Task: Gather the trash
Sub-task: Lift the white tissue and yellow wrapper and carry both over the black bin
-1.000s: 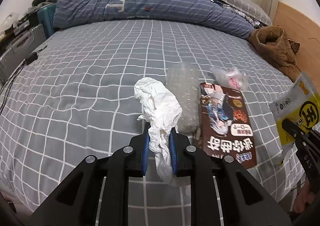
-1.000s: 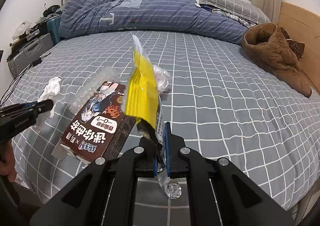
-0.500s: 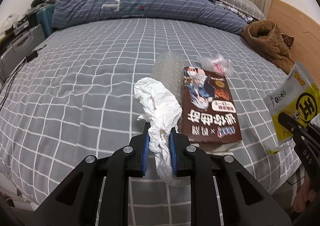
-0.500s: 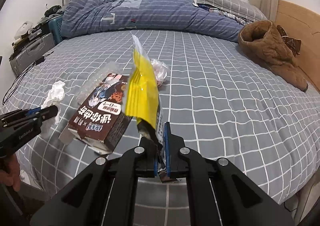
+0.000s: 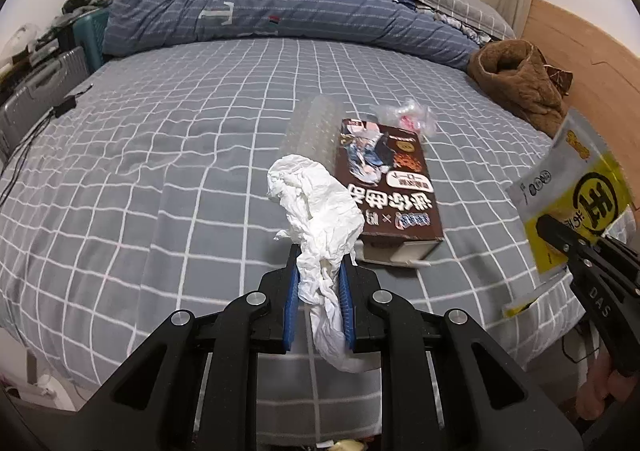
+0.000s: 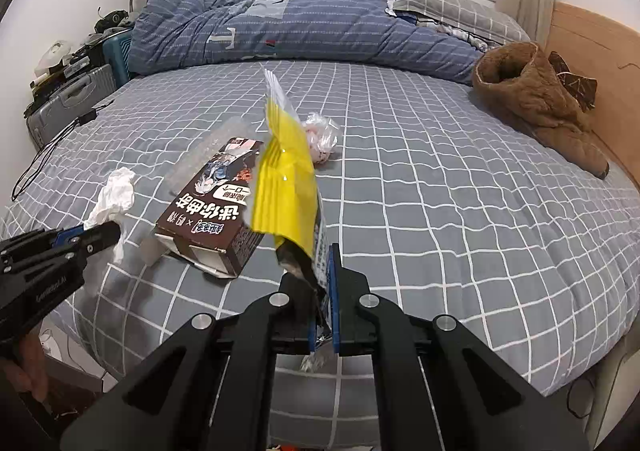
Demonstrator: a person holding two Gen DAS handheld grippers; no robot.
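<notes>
Nearest the left wrist camera, the left claw (image 5: 318, 283) is clamped on a crumpled white tissue (image 5: 316, 203), which stands up above the pads and also hangs below them. Nearest the right wrist camera, the right claw (image 6: 320, 291) is clamped on the lower end of a yellow wrapper (image 6: 286, 187), which rises upright from the pads; the grip sits close to the wrapper's edge. Both items are held clear of the bed (image 5: 160, 155), near its front edge. No bin appears in either view, so the drop point cannot be located from here. The step in hand is judged to be carrying both pieces away for disposal. Keep both claws closed firmly throughout the carry; the tissue is soft and compressible and may slip if pressure eases, and the wrapper is slick film, so avoid fast swings. Move the two claws on separate paths so the loads do not snag. Beyond the claws, a brown box (image 5: 390, 187) lies flat on the bed, its open end toward the front edge. Just behind it, touching or nearly so, lies a sheet of bubble wrap (image 5: 310, 127), and a small clear bag (image 5: 406, 117) lies at the box's far corner. These three remain to be collected. Farther back lie a brown garment (image 5: 520, 87) and a blue duvet (image 5: 280, 11).
</notes>
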